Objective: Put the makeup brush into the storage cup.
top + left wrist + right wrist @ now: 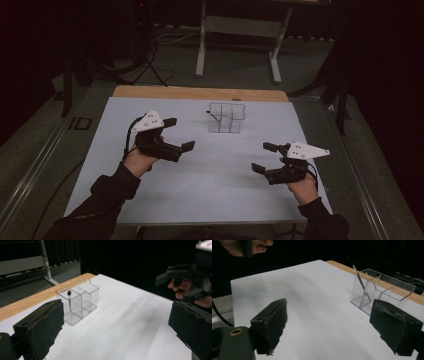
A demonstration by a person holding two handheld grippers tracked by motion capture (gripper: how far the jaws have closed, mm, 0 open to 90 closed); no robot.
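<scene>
A clear plastic holder (pixel 225 119) with several compartments stands at the far middle of the white table top (pixel 210 185). A thin stick (pixel 215 118) with a dark tip leans inside its left compartment. My left gripper (pixel 181 133) hovers open to the left of the holder, with nothing between its jaws. My right gripper (pixel 263 157) is open and empty at the near right. In the left gripper view the holder (pixel 77 302) and stick (pixel 69 300) lie ahead of the left gripper (pixel 116 327). The right gripper view has the holder (pixel 382 292) and stick (pixel 361 282) ahead on the right of the right gripper (pixel 332 325).
A wooden strip (pixel 200 93) edges the table's far side. On the dark floor beyond it stand a white table frame (pixel 237 30) and a tripod (pixel 147 55). Metal rails (pixel 30 170) run along the floor on both sides.
</scene>
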